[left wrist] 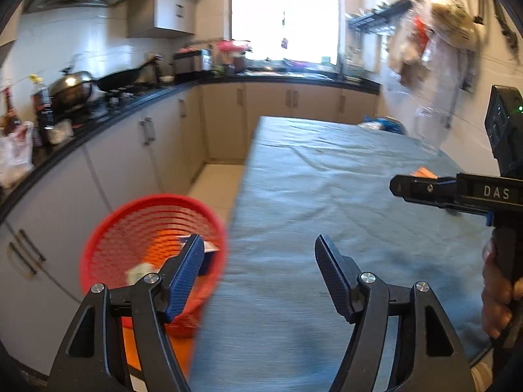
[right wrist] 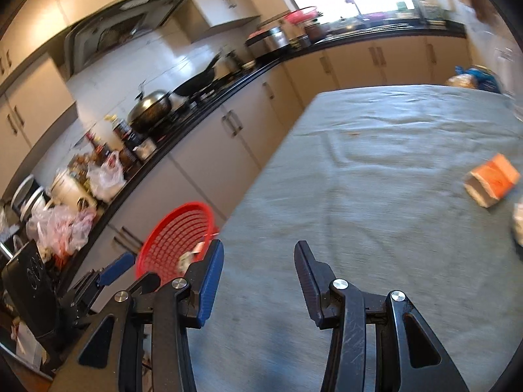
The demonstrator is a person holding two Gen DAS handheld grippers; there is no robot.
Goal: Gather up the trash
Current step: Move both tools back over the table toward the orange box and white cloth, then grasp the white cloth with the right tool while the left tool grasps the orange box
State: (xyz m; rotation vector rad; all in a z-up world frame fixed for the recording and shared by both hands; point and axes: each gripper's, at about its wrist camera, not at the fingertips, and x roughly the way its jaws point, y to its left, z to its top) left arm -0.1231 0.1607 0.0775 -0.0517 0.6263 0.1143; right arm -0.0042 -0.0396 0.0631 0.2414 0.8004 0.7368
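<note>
A red mesh trash basket stands on the floor left of the table; it also shows in the right wrist view. Crumpled paper and a blue-white carton lie inside it. My left gripper is open and empty, over the table's left edge beside the basket. My right gripper is open and empty above the grey tablecloth. An orange carton lies on the table at the right, partly hidden in the left wrist view. A pale piece of trash sits at the right edge.
A kitchen counter with pots, bottles and plastic bags runs along the left. Cabinets and a window stand at the back. Bags hang on the right wall. A blue bag sits beyond the table's far end.
</note>
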